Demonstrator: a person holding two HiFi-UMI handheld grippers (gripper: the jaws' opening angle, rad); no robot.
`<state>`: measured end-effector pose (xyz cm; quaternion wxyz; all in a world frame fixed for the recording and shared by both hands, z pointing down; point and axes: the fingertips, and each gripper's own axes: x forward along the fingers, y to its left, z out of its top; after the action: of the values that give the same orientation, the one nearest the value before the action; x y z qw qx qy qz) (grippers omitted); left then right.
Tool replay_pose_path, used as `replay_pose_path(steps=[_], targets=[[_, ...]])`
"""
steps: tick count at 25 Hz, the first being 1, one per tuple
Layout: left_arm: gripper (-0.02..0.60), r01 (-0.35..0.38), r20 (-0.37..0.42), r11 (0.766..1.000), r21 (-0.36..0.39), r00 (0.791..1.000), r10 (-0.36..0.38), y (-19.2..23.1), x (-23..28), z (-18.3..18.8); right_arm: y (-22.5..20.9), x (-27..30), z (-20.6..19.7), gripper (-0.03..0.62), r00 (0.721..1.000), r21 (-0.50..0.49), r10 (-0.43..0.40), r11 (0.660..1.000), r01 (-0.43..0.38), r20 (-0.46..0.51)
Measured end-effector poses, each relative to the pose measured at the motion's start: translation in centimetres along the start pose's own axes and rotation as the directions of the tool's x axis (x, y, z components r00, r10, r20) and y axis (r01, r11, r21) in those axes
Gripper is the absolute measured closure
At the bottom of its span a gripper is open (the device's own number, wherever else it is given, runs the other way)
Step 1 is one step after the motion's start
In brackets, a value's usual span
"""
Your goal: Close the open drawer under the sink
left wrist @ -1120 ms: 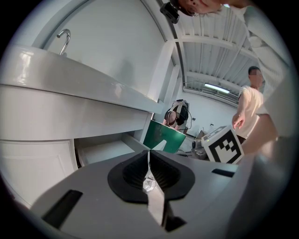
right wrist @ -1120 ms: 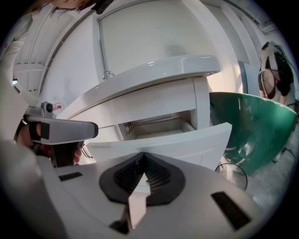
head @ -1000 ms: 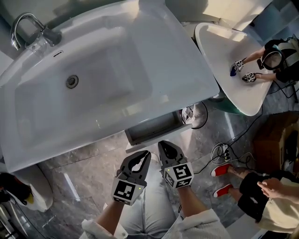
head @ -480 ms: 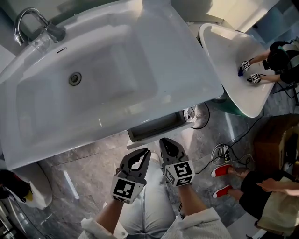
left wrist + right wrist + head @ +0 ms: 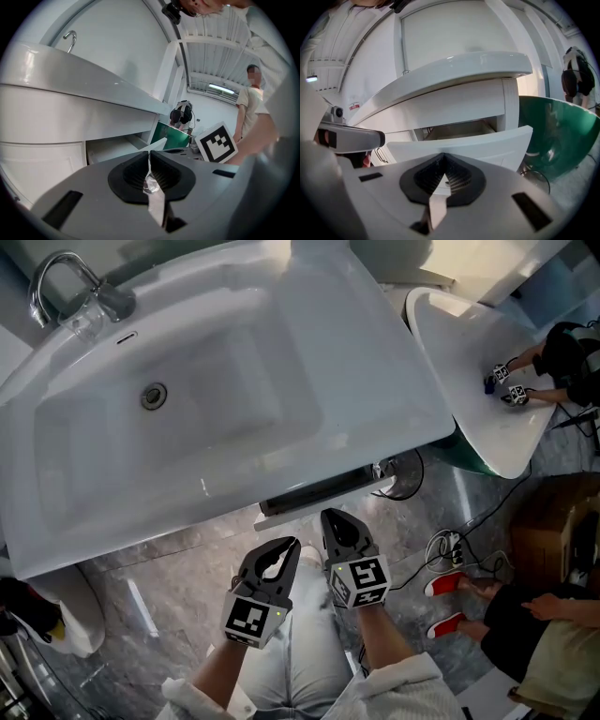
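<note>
1. We see a bathroom-style setup: a wide white sink [image 5: 375,362] with a chrome faucet [image 5: 66,282], and a drawer [image 5: 323,491] beneath it.
2. A second basin [image 5: 464,371] stands just beside it on a grey marbled floor [image 5: 169,587].
3. Loose cables [image 5: 450,545] and a ribbed hall ceiling [image 5: 220,61] suggest to us a showroom or test hall, not a home.

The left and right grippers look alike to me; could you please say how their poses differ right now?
The right gripper reaches close to the front of the drawer; the left gripper sits further back from it. The left gripper tilts rightward, the right gripper leftward, so their tips converge. Both have jaws shut, holding nothing.
</note>
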<state>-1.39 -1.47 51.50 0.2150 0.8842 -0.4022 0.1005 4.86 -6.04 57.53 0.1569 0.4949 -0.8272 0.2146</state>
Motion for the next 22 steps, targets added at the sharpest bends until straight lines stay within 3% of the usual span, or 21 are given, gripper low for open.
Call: replay_pose_path(steps=[22], targets=[[0.557, -0.045, 0.018, 0.999, -0.008, 0.999, 0.045, 2.5, -0.2, 1.2, -1.0, 5.1, 3.4, 0.585, 1.000, -0.026, 0.001, 1.000, -0.001, 0.020]])
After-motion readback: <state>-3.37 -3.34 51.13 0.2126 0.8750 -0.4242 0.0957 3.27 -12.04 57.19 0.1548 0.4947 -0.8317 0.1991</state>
